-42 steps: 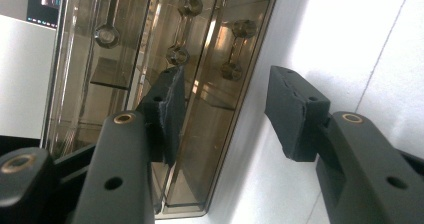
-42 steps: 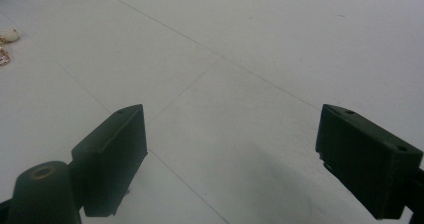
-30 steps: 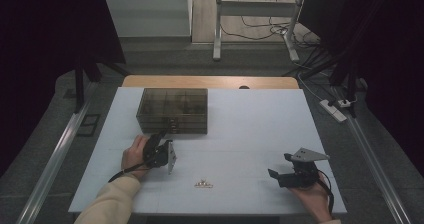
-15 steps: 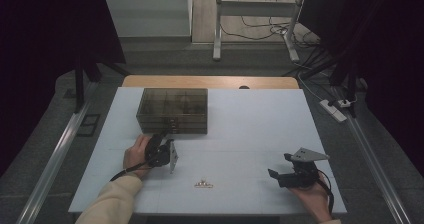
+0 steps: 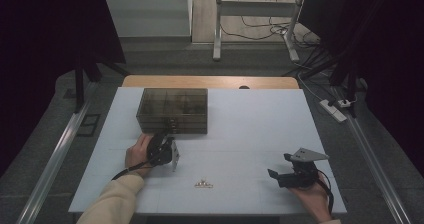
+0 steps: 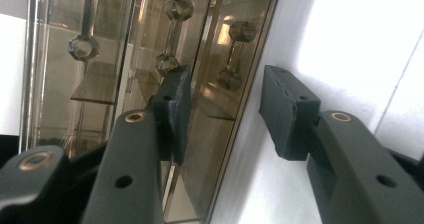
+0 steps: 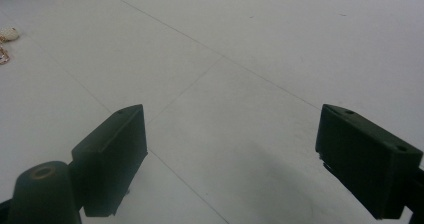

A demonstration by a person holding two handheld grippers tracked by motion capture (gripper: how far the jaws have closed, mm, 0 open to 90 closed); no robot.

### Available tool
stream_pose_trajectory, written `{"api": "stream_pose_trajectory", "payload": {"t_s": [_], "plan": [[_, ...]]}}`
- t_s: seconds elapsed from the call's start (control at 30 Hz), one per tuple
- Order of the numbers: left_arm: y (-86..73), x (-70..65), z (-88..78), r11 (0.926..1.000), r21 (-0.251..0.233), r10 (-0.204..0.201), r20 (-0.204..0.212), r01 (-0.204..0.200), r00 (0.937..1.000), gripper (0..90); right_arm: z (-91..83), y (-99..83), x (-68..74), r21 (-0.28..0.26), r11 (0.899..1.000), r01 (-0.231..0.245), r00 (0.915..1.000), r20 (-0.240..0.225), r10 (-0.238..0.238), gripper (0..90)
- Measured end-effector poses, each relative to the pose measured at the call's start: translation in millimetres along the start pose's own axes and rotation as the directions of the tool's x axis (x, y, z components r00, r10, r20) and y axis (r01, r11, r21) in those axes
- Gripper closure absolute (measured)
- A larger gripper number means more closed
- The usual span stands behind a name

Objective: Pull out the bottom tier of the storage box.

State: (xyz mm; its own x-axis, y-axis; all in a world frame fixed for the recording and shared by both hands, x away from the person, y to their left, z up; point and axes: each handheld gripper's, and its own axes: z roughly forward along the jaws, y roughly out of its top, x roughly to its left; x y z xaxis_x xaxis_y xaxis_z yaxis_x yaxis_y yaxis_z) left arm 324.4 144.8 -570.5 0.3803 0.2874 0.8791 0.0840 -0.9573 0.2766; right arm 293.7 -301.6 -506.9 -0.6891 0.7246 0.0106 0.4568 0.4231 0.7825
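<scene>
Facing a smoky see-through drawer box (image 5: pixel 173 110) with faceted knobs (image 6: pixel 230 55), left tool (image 6: pixel 225 111) narrowing, gripping nothing, right tool (image 7: pixel 230 159) apart.

Drawer box (image 5: pixel 172 110): smoky see-through plastic, glossy, as I see it just ahead of my left gripper (image 5: pixel 172 156); faceted clear knobs (image 6: pixel 229 54) catch the light.
Left jaws: matt black plastic; pads (image 6: pixel 176 111) rough-textured, brass-coloured rivets.
Right gripper (image 5: pixel 276 176): matt dark plastic, grey plate on top.
Table (image 5: pixel 250 134): smooth, matt white sheet under both grippers; wooden edge (image 5: pixel 210 81) beyond.
Trinket (image 5: pixel 202 184): small, shiny, between my grippers.
</scene>
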Motion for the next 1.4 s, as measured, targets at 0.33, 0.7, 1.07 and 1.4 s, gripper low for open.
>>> {"api": "stream_pose_trajectory", "payload": {"t_s": [0.33,0.7,1.07,1.4], "plan": [[3.9,-1.6,1.9,0.9998,0.002,0.02,-0.007,-0.02,0.9998,57.3,-0.2,0.0,0.1,-0.001,1.0,-0.001,1.0,0.0,0.001,12.6],[5.3,-2.9,5.2,0.9998,0.008,0.02,-0.017,-0.02,0.9996,63.6,-0.1,-0.1,0.0,0.0,1.0,-0.001,1.0,0.0,0.001,12.6],[6.6,-3.8,7.8,0.9995,0.014,0.029,-0.019,-0.029,0.9994,65.5,-0.4,-0.1,-0.1,-0.001,1.0,-0.001,1.0,0.002,0.001,12.6],[6.2,-4.4,8.3,0.9989,0.021,0.041,-0.035,-0.041,0.9985,70.3,-0.2,0.0,0.1,0.0,1.0,-0.001,1.0,0.002,0.001,12.7]]}}
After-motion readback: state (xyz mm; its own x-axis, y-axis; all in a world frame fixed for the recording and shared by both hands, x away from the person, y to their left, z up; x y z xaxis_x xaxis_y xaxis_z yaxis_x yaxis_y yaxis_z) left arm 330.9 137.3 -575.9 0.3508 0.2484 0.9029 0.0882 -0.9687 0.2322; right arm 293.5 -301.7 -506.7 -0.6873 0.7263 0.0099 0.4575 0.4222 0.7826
